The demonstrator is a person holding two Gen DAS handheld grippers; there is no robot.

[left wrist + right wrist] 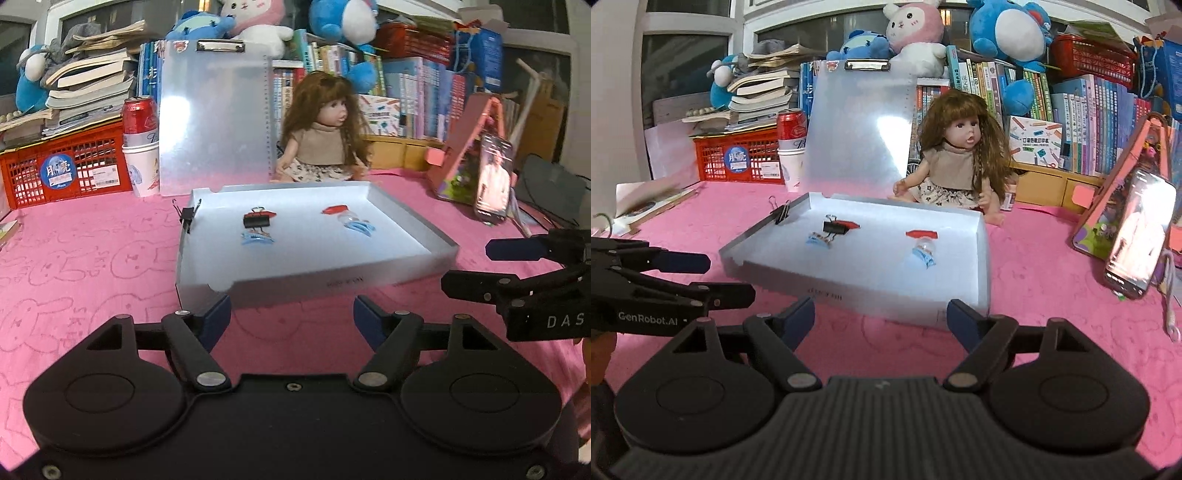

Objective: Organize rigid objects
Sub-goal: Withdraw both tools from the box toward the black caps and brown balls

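Clips and small bits sit in the white tray [406,258] dead ahead of both claws, on the pink cloth [92,258]. Left claw [291,317] stands open with nothing between its blue pads, right at the tray's near wall. Right claw [881,314] is open too and just as empty, facing the tray's near right corner.

Inside the tray: a black binder clip [255,220] touching a red tag left of centre, a blue-striped piece [257,238] just in front of it, and over to the right a red tag [334,209] with a clear and blue piece [356,224] below it. Another black clip [187,217] bites the tray's left rim, handles sticking outward.

Left claw looks nearer the black clip group, right claw nearer the red-and-blue pair. Each would reach straight forward and over the near wall. The black clip's long axis runs across the left claw's view.
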